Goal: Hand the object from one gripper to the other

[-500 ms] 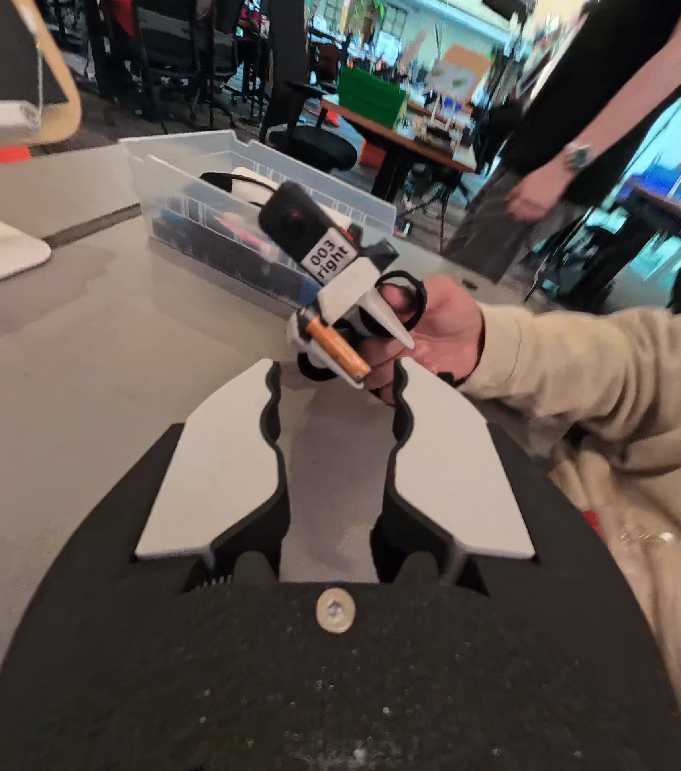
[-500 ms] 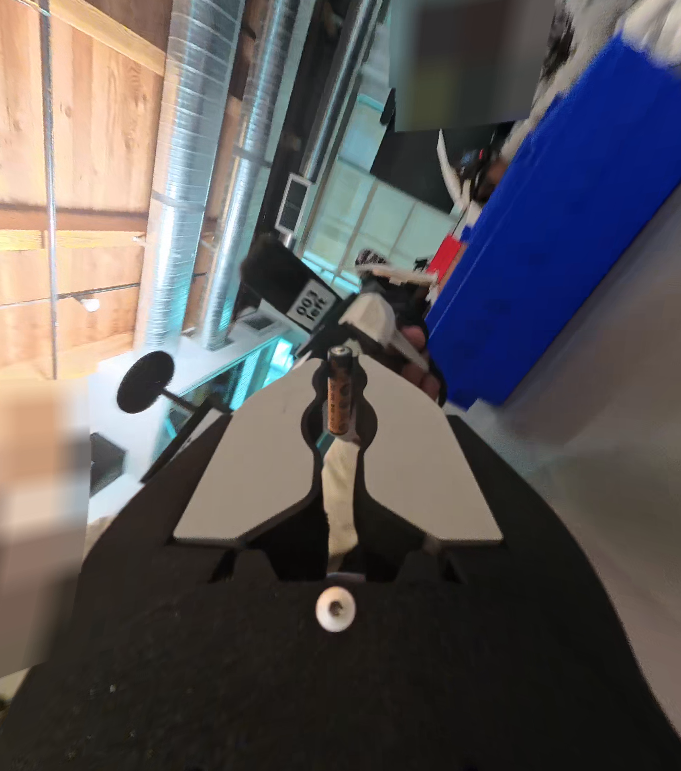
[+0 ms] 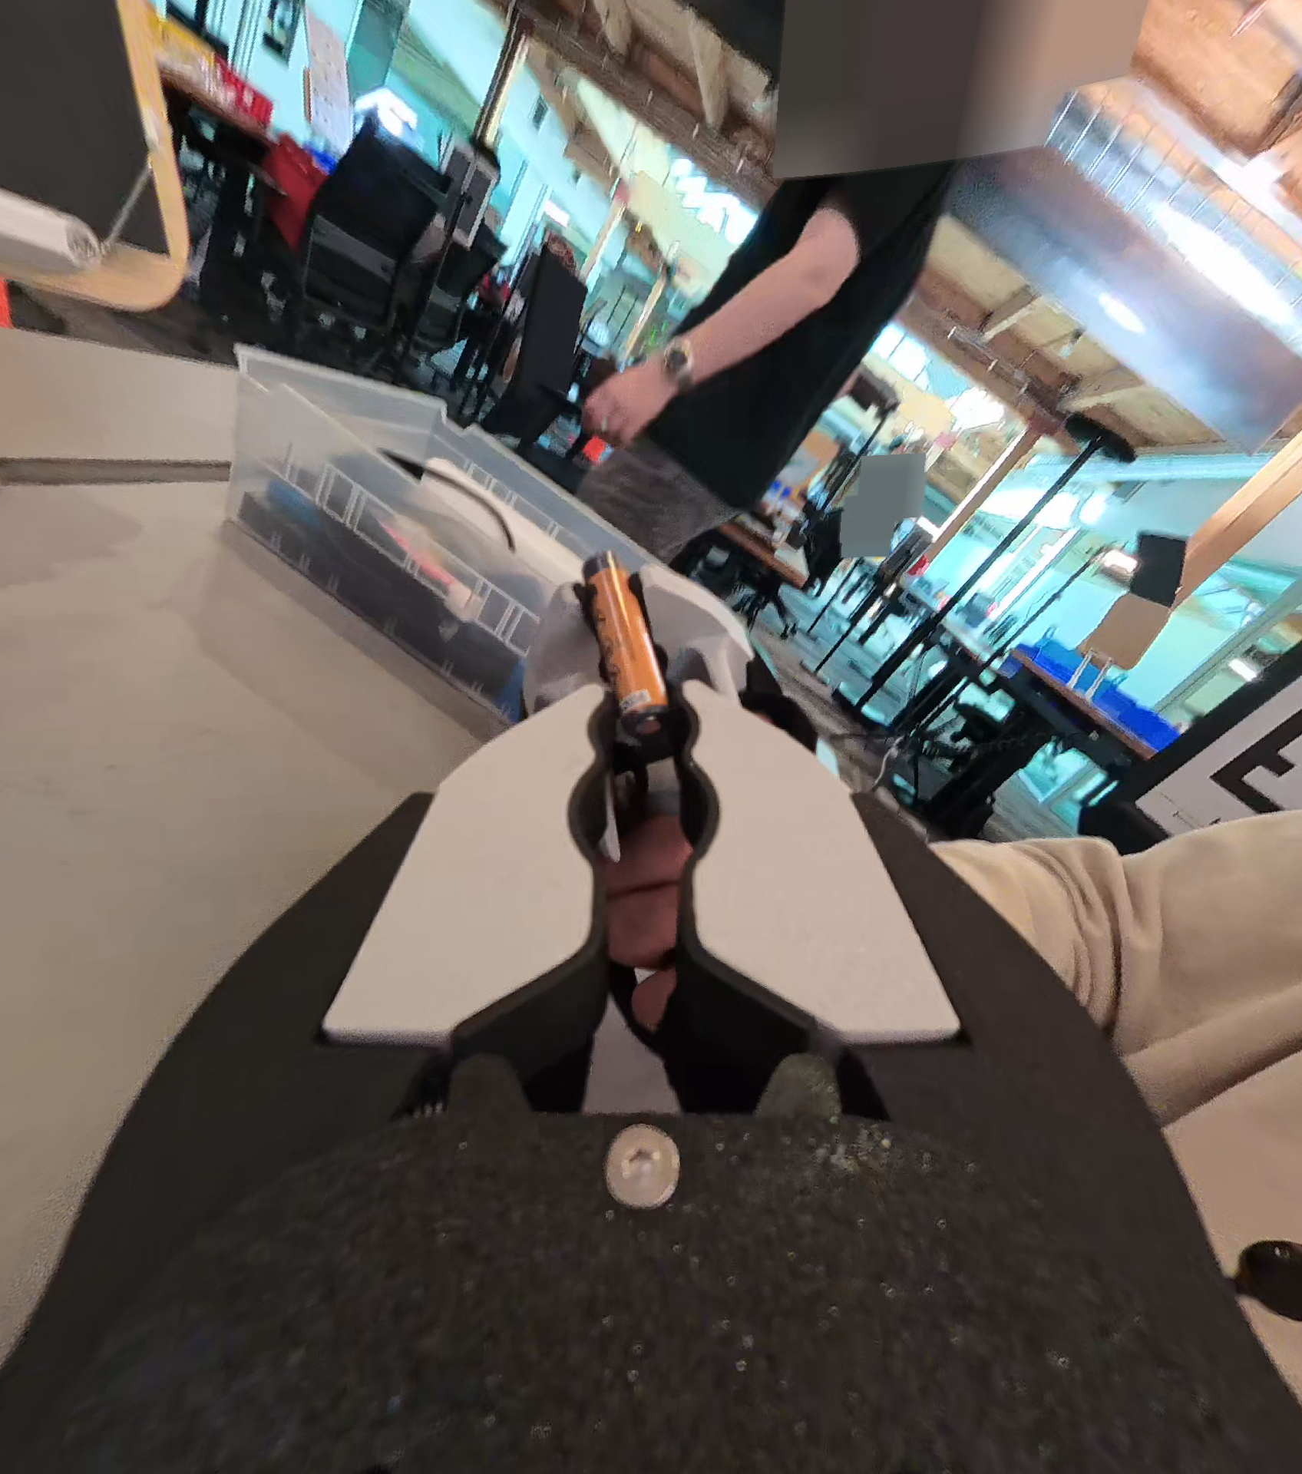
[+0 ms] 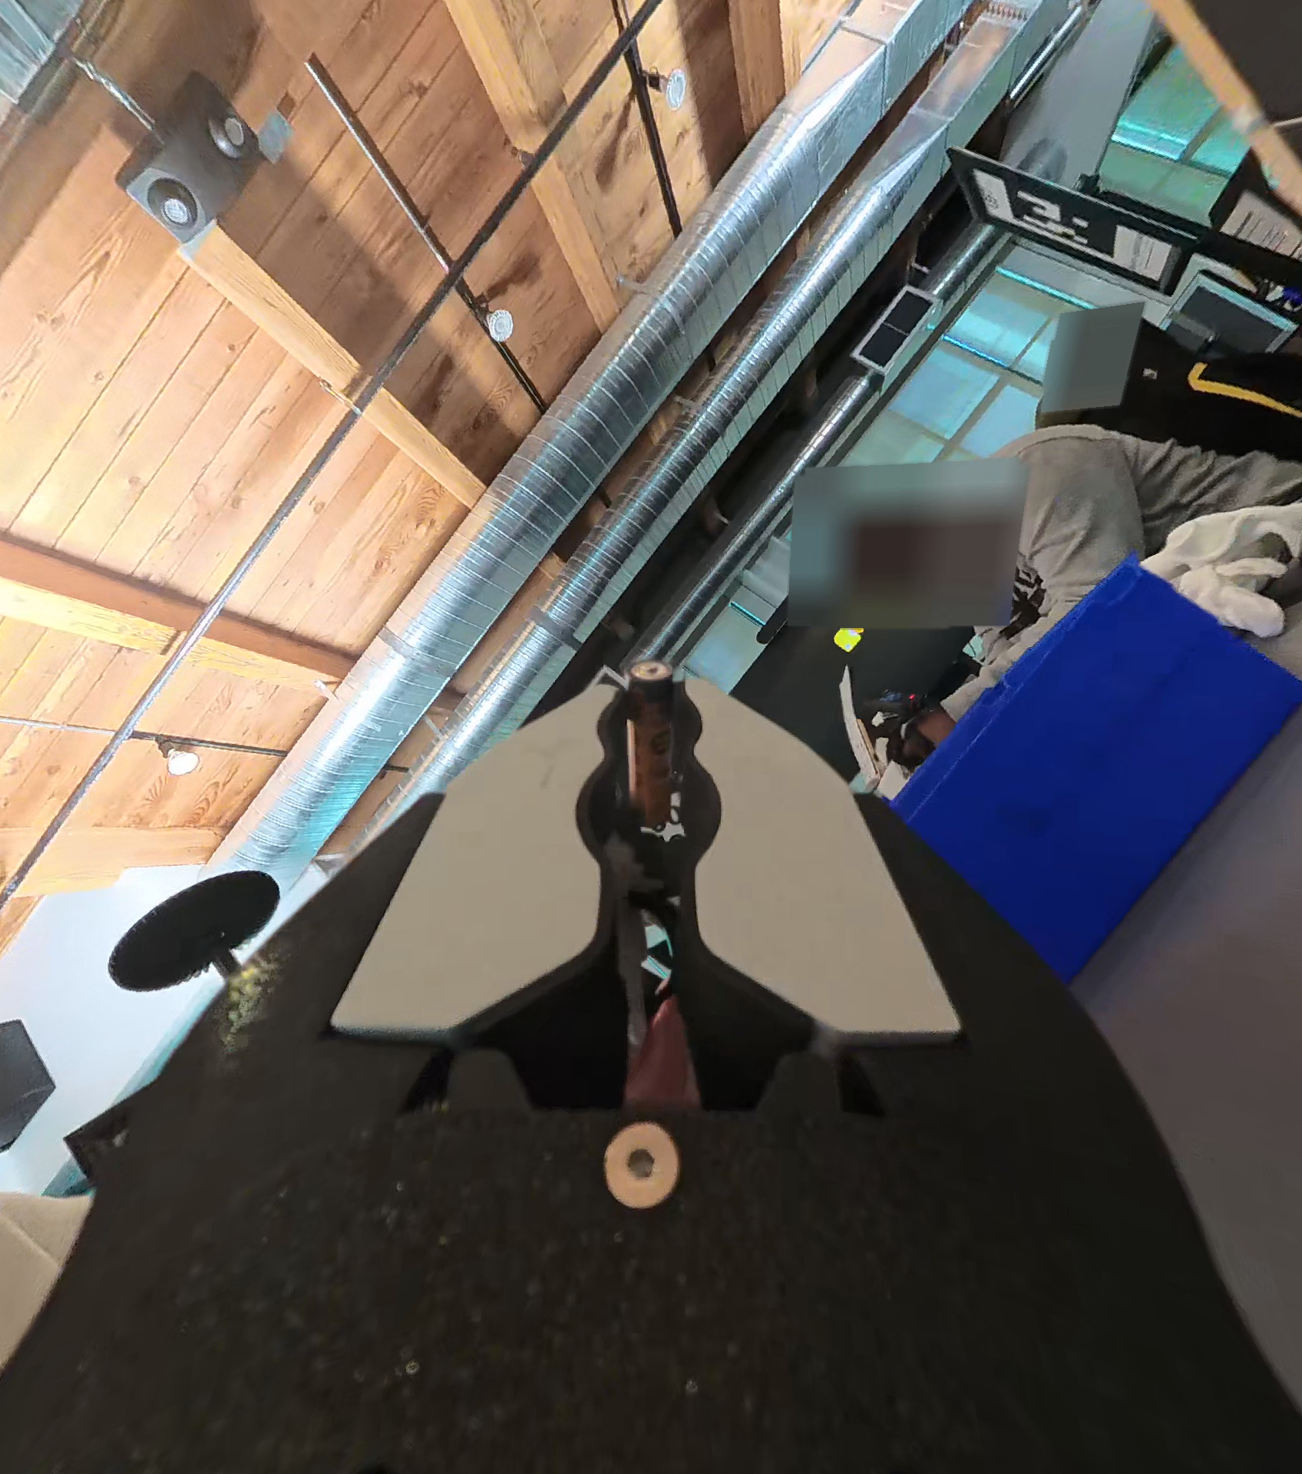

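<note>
1. Checking the left wrist view: the battery (image 3: 626, 650), orange and black, is held in the air above the tabletop (image 3: 113, 718), tilted with its far end up. Its near end sits in the tip notch of the left gripper (image 3: 641, 706), whose jaws are drawn in close on both sides of it. The right gripper (image 3: 632, 614) reaches in from beyond, its white fingers (image 3: 692, 630) flanking the battery's upper part. A clear bin (image 3: 361, 470) stands behind on the tabletop, well apart.
2. Right wrist view: the right gripper's jaws pinch the battery at the tip notch, with its end cap poking just past them. A blue bin (image 4: 1110, 758) is off to the side.
3. Judgement: this is the transfer instant, with both grippers on one battery.
4. How to do it well: confirm the left jaws bear squarely on the battery before the right jaws spread. The left grip is on the very end, so it may pivot or slip. Release slowly, then draw the right gripper straight back along the battery's axis, with no twist.
</note>
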Motion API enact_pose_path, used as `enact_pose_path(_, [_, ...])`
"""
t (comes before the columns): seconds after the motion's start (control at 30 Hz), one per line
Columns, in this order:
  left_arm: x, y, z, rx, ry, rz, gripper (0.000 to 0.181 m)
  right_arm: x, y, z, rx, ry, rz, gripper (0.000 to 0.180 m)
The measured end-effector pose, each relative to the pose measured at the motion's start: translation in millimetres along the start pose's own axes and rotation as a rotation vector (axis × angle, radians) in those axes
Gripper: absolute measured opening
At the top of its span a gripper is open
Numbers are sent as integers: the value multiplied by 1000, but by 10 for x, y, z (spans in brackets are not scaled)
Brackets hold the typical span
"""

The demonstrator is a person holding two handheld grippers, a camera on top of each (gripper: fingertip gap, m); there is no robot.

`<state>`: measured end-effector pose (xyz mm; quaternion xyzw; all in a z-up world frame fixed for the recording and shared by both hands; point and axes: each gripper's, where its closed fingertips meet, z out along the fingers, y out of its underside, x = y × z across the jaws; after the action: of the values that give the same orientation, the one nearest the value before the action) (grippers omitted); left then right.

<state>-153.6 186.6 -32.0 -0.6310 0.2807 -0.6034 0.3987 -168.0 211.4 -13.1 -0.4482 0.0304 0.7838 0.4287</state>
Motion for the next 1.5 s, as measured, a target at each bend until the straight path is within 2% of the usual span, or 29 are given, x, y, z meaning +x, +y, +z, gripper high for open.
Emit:
enact_pose_path(0.4, [-22, -191, -176, 104, 33, -50, 11, 4, 189, 26, -80, 13, -88, 10])
enact_pose_path(0.73, [-21, -188, -232, 11, 46, -78, 10, -19, 242, 41, -136, -1, -87, 11])
enact_pose_path(0.83, [-109, -123, -276, -99, 1, -110, 10, 92, 280, -13, -281, 74, -297, 13])
enact_pose_path(0.9, [-218, -55, -328, -186, -81, -115, 10, 197, 308, -71, -432, 173, -577, 21])
enact_pose_path(1.0, [-344, 64, -387, -304, -189, -133, 10, 346, 326, -147, -648, 340, -1101, 38])
enact_pose_path(1.07, [-381, 115, -389, -340, -231, -134, 10, 386, 336, -165, -713, 412, -1334, 36])
enact_pose_path(1.2, [-375, 209, -336, -387, -256, -107, 10, 523, 456, -219, -814, 467, -1507, 35])
enact_pose_path(1.3, [-375, 263, -313, -425, -285, -72, 10, 593, 456, -258, -858, 517, -1582, 11])
enact_pose_path(1.5, [-379, 260, -292, -432, -315, -8, 10, 615, 434, -269, -897, 562, -1693, 10])
